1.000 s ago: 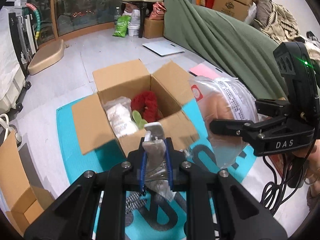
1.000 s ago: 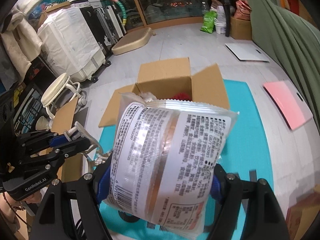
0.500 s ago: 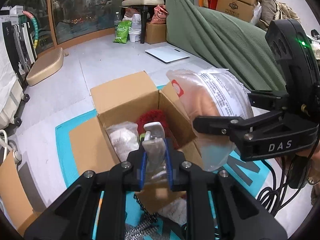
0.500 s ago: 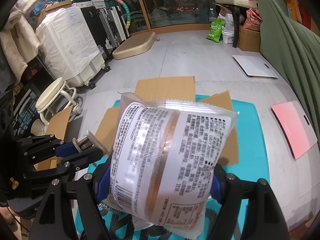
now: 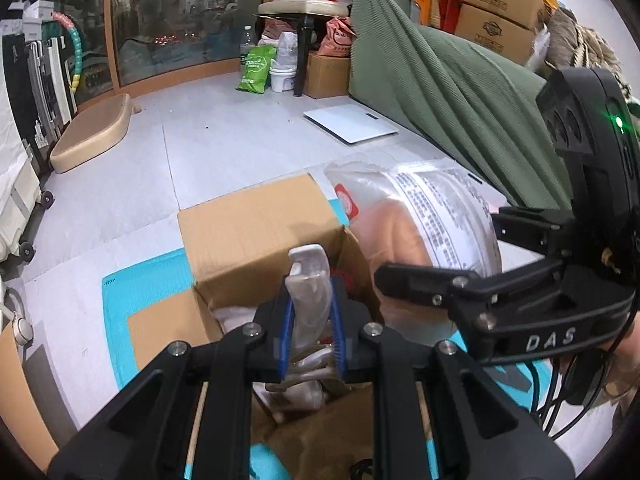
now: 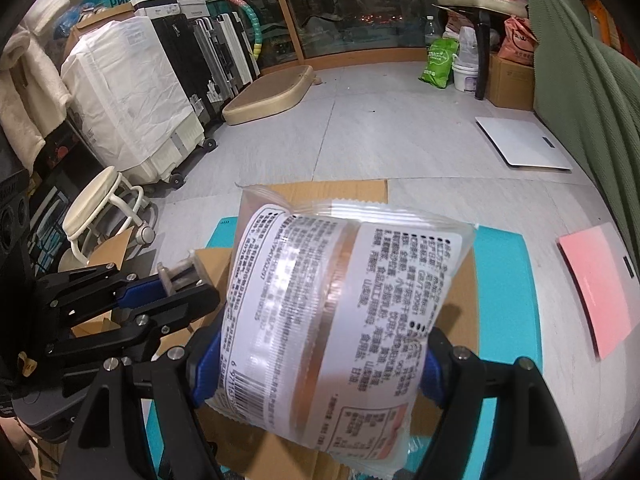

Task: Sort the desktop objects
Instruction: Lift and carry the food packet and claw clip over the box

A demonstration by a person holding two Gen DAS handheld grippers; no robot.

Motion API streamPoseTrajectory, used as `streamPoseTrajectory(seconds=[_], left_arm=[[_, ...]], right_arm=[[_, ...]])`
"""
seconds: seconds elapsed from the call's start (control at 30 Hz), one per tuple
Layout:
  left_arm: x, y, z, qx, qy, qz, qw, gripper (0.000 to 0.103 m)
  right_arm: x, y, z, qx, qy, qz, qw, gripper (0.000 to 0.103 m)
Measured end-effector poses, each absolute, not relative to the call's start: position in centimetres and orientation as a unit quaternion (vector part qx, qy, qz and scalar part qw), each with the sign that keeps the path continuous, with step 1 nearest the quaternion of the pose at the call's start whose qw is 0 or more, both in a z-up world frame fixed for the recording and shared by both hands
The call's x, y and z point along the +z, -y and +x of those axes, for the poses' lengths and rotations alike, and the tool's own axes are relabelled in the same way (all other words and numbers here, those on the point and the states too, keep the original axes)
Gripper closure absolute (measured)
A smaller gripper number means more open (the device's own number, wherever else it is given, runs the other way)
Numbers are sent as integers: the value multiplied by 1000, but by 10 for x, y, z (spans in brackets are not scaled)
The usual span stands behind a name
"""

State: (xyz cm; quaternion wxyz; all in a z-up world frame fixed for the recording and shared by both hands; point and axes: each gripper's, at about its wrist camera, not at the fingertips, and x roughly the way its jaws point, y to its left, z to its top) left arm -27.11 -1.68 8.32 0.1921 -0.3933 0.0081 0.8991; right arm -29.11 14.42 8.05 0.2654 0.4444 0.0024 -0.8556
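An open cardboard box (image 5: 256, 236) stands on a teal mat (image 5: 144, 288). My left gripper (image 5: 310, 332) is shut on a small grey wrapped item (image 5: 308, 280) and hangs over the box's opening. Inside the box a white bag (image 5: 236, 316) and something red show only in part. My right gripper (image 6: 316, 356) is shut on a puffy clear food packet (image 6: 340, 312) with printed text; it is held beside the left gripper, over the box's right side. In the right wrist view the left gripper (image 6: 176, 280) sits at the left with the packet hiding most of the box (image 6: 332, 188).
A green covered sofa (image 5: 448, 80) runs along the right. A white flat board (image 5: 352, 124) and a pink board (image 6: 596, 284) lie on the grey floor. A beige cushion (image 5: 92, 136), a white stool (image 6: 100, 208) and wrapped suitcases (image 6: 128, 108) stand at the left.
Both grippers have travelled forward with their loads until they hang over the box. The box now sits close under them and its inside is mostly hidden.
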Motion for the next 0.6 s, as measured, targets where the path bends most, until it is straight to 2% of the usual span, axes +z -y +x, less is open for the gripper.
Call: streamPoseTrajectory(seconds=[0.27,0.37,0.47,0.53,0.57,0.6], left_arm=[[67,24,-286,899,-1,-405,167,87],[58,24,-289,896,-11,-423,138,86],[48,22,-295,889,-29,-446,105,67],[47,24,-294,893,-34,-441,88,42],[48,27,-294,895,-33,-438,82,35],[48,30,-294,895,-29,-438,78,22]], right_arm=[[66,-133,-308,-844,-6,458,277,24],[57,-128,-309,-842,-19,460,281,21],[47,-125,-310,-846,-42,465,256,20],[42,-127,-311,-852,-53,465,233,20],[41,-129,-312,-854,-51,464,229,20],[42,-134,-313,-856,-42,460,233,20]])
